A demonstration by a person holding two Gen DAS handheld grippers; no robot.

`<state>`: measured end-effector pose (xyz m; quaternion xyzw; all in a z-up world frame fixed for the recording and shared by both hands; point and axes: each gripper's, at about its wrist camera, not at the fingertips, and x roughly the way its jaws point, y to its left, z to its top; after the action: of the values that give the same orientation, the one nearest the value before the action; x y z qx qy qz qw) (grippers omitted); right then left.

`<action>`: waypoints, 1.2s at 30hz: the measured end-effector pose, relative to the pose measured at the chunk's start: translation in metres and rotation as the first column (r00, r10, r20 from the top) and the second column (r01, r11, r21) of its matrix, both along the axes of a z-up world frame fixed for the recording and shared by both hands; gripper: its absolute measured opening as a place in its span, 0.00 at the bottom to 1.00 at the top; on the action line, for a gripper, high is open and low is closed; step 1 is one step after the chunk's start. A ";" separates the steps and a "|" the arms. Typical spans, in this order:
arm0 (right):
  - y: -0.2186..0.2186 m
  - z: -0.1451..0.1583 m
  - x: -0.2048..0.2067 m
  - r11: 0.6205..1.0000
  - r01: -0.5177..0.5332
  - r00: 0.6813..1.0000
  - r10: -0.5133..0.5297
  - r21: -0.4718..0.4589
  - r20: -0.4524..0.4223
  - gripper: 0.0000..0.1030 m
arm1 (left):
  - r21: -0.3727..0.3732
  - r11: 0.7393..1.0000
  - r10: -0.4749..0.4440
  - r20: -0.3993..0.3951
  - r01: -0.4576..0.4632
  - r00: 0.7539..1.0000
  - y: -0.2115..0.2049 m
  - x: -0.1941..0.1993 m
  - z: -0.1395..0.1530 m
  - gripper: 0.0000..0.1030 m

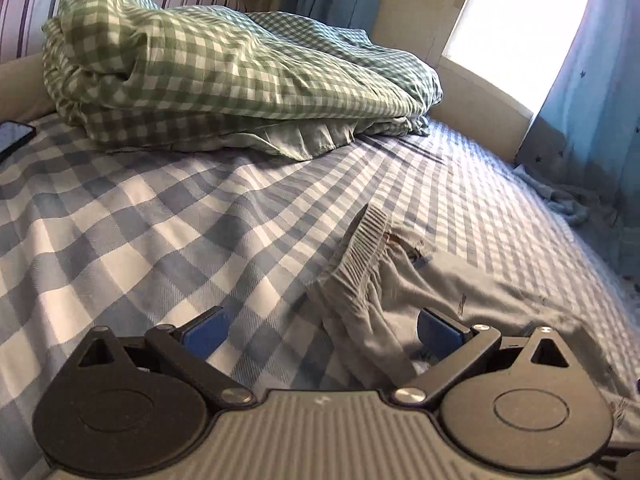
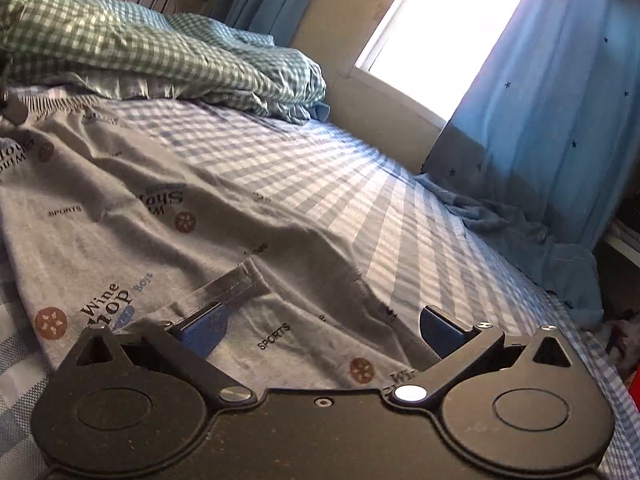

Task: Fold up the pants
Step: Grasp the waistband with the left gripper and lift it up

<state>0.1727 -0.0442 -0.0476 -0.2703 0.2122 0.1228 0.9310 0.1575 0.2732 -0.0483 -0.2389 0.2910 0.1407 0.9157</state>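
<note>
The grey printed cotton pants are lying spread across the blue-and-white checked bedsheet, filling the left and centre of the right wrist view. In the left wrist view their ribbed elastic waistband is sitting at lower centre. The left gripper is hovering with its blue-padded fingers spread wide around the waistband fabric. The right gripper is likewise standing spread over a pant leg hem. A crumpled green gingham duvet is resting at upper left.
</note>
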 end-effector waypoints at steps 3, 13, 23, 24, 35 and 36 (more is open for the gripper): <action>-0.001 -0.001 -0.002 1.000 0.007 1.000 -0.007 0.008 0.017 0.99 | -0.046 0.998 -0.045 0.062 0.048 0.997 0.013 0.009 -0.003 0.98; 0.003 0.020 0.020 1.000 -0.026 0.996 0.026 -0.001 0.082 0.99 | -0.184 0.977 -0.088 0.124 0.110 0.988 0.019 0.012 -0.023 0.66; 0.030 -0.009 0.135 0.993 -0.038 0.998 0.033 -0.109 -0.051 0.99 | -0.232 0.972 -0.005 0.145 0.039 0.989 0.011 0.004 -0.027 0.71; 0.029 -0.010 0.136 0.993 -0.038 0.999 0.034 -0.110 -0.035 0.99 | -0.222 0.974 -0.008 0.144 0.040 0.990 0.010 0.005 -0.027 0.71; -0.021 0.035 0.020 1.000 -0.030 0.999 0.030 0.004 0.045 0.99 | -0.249 0.965 0.109 0.110 -0.079 0.988 0.010 0.005 -0.027 0.48; -0.025 0.032 0.008 1.000 -0.024 0.999 0.024 0.011 0.038 0.99 | -0.239 0.966 0.124 0.092 -0.099 0.988 0.009 0.007 -0.027 0.37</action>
<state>0.1812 -0.0694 -0.0158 -0.2700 0.1907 0.1299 0.9348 0.1642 0.2820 -0.0748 -0.3680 0.2426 0.1440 0.8860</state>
